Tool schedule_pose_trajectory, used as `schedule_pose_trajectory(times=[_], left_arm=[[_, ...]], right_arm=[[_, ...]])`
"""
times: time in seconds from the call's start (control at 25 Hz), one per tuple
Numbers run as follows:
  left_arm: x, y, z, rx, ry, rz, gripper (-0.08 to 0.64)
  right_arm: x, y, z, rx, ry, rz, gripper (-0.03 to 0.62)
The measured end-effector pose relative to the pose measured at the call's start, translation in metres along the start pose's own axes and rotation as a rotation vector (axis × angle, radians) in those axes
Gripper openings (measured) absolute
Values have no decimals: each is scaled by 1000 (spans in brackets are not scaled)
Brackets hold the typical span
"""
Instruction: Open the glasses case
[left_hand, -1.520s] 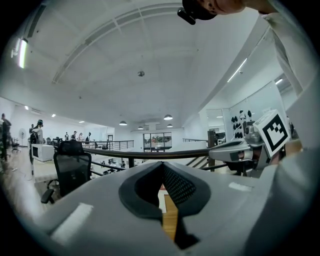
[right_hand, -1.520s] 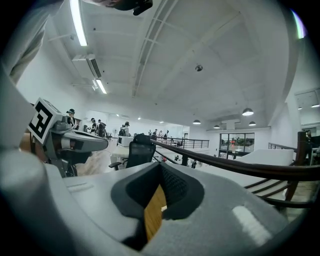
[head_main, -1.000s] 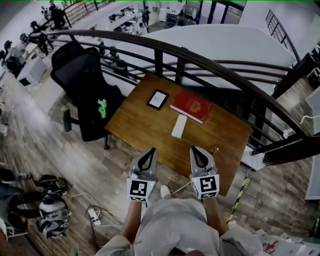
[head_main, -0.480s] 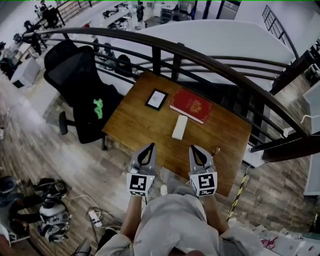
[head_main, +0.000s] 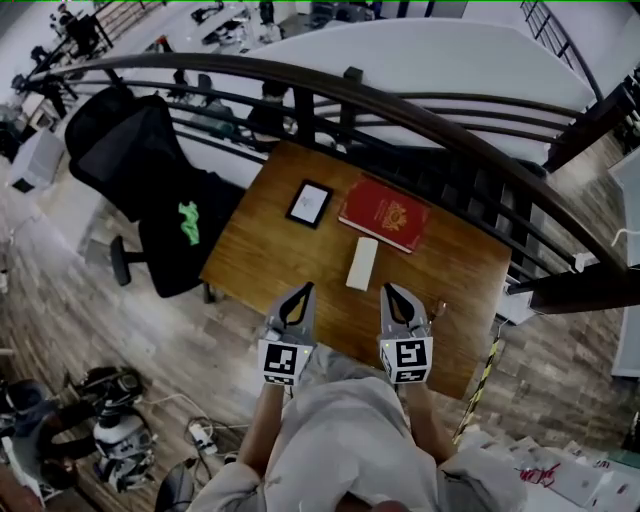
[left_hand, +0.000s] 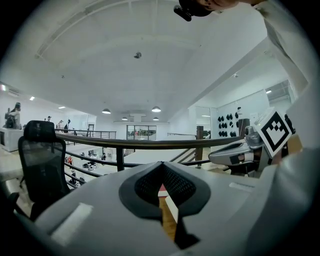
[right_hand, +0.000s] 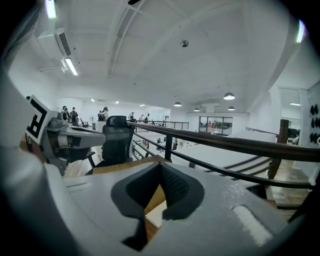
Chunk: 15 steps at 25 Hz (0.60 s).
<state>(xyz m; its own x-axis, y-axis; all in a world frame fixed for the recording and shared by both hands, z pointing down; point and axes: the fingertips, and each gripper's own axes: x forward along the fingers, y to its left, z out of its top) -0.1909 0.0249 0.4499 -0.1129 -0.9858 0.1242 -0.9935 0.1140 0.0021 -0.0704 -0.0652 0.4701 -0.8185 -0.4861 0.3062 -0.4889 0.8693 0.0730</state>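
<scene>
Left tongs (head_main: 300, 294) and right tongs (head_main: 392, 294) closed, empty; glasses case (head_main: 361, 263) lies lengthwise, pointing away from them.

Looks like a big open office or lab, seen from an upper gallery. Marked at the gallery's edge by a curved dark railing (head_main: 420, 115). Just on the near side of the railing, a wooden table (head_main: 270, 260), a black office chair (head_main: 140, 160) and a plank floor (head_main: 60, 290) with cables (head_main: 195, 432) and some white equipment (head_main: 120, 440). Beyond the railing and lower down, a wide hall with desks (head_main: 218, 12) and standing people (right_hand: 70, 116). Above the railing, a high white ceiling (left_hand: 150, 60) with round lamps (right_hand: 229, 96) and a long tube light (right_hand: 70, 66).
</scene>
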Motion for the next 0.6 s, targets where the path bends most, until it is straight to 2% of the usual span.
schedule_pose_trajectory(times=[0.24, 0.6], left_arm=[[44, 14, -18, 16, 60, -75, 20], [98, 14, -55, 13, 167, -179, 20]], right_arm=[[35, -18, -15, 70, 30, -52, 5], [68, -37, -58, 148, 131, -87, 5]])
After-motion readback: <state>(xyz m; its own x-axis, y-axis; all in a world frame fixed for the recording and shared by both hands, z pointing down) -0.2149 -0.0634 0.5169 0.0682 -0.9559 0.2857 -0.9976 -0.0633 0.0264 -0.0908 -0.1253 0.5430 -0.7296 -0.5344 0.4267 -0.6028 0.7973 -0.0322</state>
